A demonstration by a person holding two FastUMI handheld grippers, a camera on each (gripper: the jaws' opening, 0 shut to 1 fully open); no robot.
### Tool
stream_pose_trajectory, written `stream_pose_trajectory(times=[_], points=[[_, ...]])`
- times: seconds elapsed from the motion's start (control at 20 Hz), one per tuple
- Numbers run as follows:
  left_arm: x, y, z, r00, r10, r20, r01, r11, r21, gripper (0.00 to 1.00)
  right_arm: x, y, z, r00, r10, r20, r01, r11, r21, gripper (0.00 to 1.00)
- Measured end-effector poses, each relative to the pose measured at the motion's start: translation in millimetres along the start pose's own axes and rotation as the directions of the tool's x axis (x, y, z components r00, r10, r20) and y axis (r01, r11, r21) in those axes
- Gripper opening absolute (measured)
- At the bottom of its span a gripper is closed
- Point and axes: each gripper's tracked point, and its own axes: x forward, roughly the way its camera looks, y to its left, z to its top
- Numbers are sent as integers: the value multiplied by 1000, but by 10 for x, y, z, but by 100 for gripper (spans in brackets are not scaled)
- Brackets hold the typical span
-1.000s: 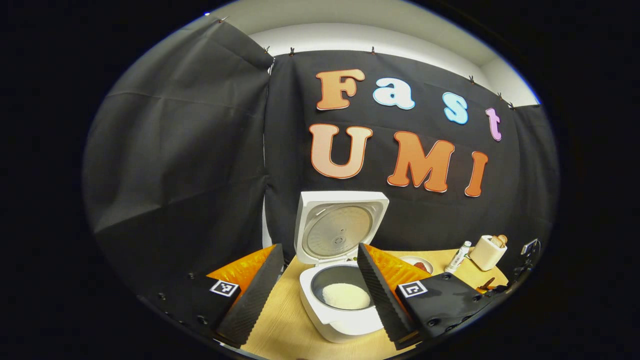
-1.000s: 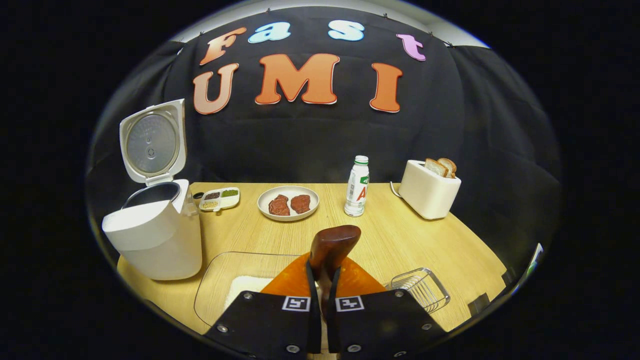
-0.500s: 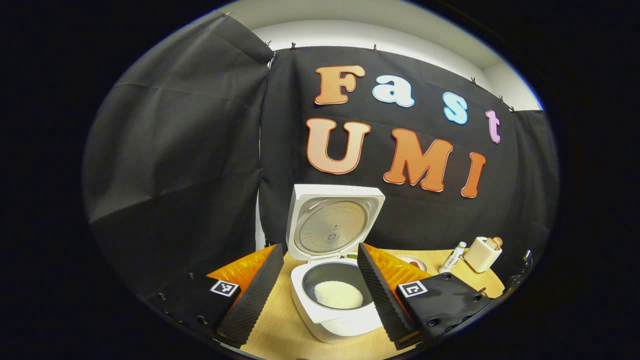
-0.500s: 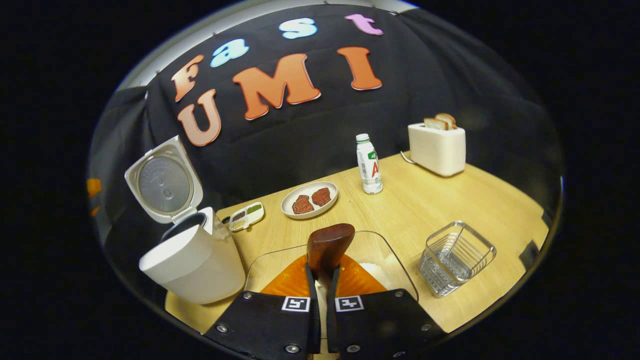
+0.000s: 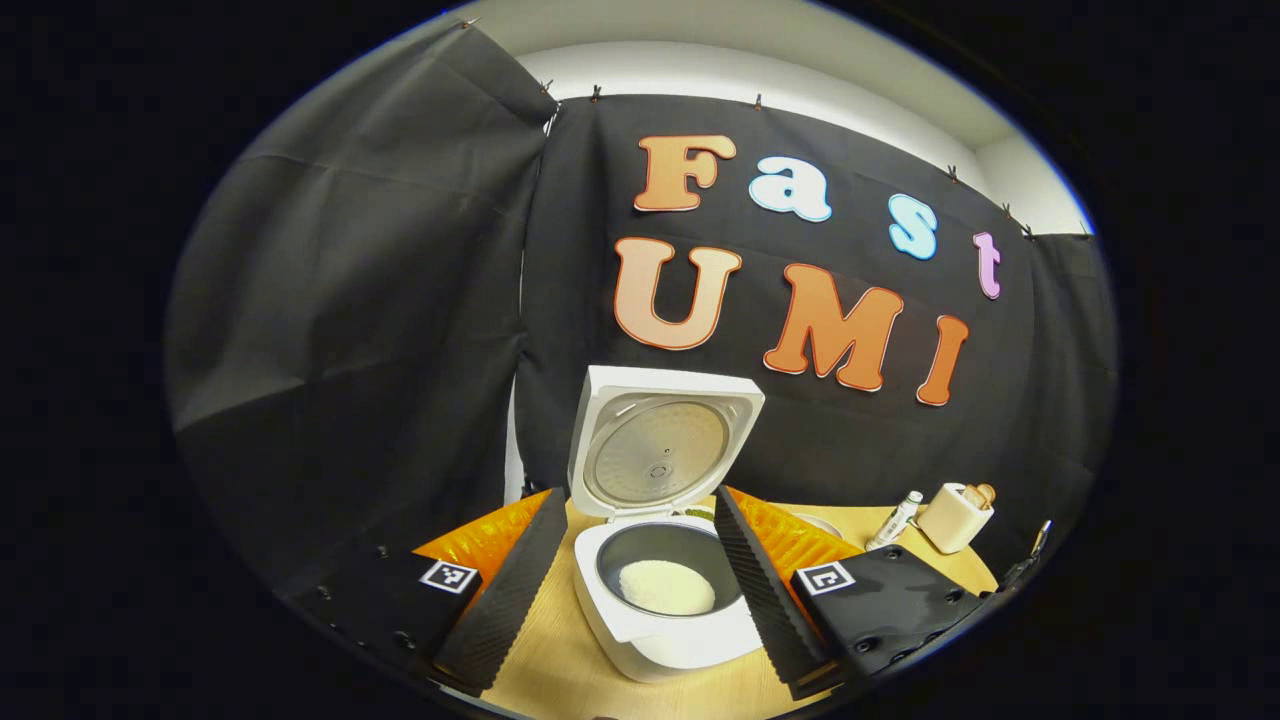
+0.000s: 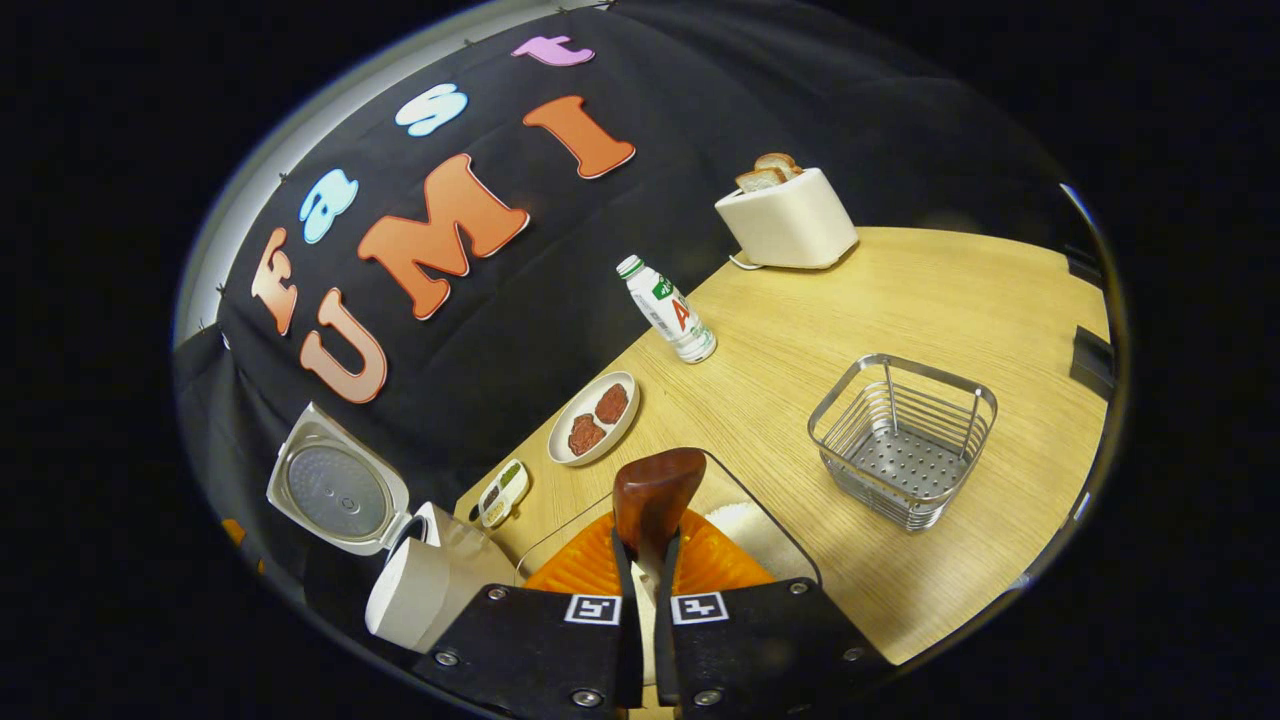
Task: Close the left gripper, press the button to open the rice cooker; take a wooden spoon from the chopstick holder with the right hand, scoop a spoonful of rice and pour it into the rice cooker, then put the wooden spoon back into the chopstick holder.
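The white rice cooker [image 5: 660, 630] stands with its lid [image 5: 660, 450] raised, and a mound of white rice lies in its pot. My left gripper [image 5: 638, 500] hangs open in front of it, its fingers on either side of the pot, touching nothing. In the right gripper view, my right gripper [image 6: 645, 550] is shut on the handle of the wooden spoon [image 6: 655, 488]. The spoon's dark bowl points forward over the glass rice tray [image 6: 745, 525]. The wire chopstick holder [image 6: 905, 440] stands to the right, and the rice cooker [image 6: 415, 595] at lower left.
On the wooden table [image 6: 900, 290] are a plate of meat [image 6: 593, 418], a small divided dish [image 6: 503, 488], a bottle [image 6: 668, 310] and a toaster with bread [image 6: 785, 215]. The toaster [image 5: 955, 515] and bottle [image 5: 893, 520] also show at the right of the cooker.
The right gripper has rolled with the spoon, so the table now looks steeply tilted, and the wire holder is nearer and larger. The left gripper shifted slightly and stays open.
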Motion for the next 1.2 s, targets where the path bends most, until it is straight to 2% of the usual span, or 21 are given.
stream_pose_trajectory(times=[0.1, 0.2, 0.35, 0.65, 0.85, 1.05, 1.2], points=[[-11, -31, -8, 1000, -2, -2, 2, 1000, -12, 100, 19, 43, -52, 1000, 13, -13, -12, 1000, 15, 4], [-44, -50, -8, 1000, -4, -3, 3, 1000, -16, 100, 28, 105, -98, 998, 38, -50, -33, 994, 102, 4], [-81, -61, -6, 1000, 0, 0, 0, 1000, -9, 100, 64, 192, -175, 993, 85, -83, -62, 967, 246, 4], [-198, 25, 50, 1000, 21, 16, -21, 1000, -20, 100, 7, 241, -115, 984, 142, -105, -89, 911, 403, 4], [-245, 58, 66, 999, 31, 23, -30, 999, -30, 100, -42, 203, 32, 986, 137, -91, -88, 908, 410, 4], [-288, 20, 108, 998, 32, 45, -33, 999, 14, 100, -84, 229, 229, 985, 158, -71, -104, 868, 486, 4], [-288, -14, 128, 999, 22, 49, -23, 1000, 21, 100, -106, 244, 326, 987, 150, -63, -101, 872, 480, 4]])
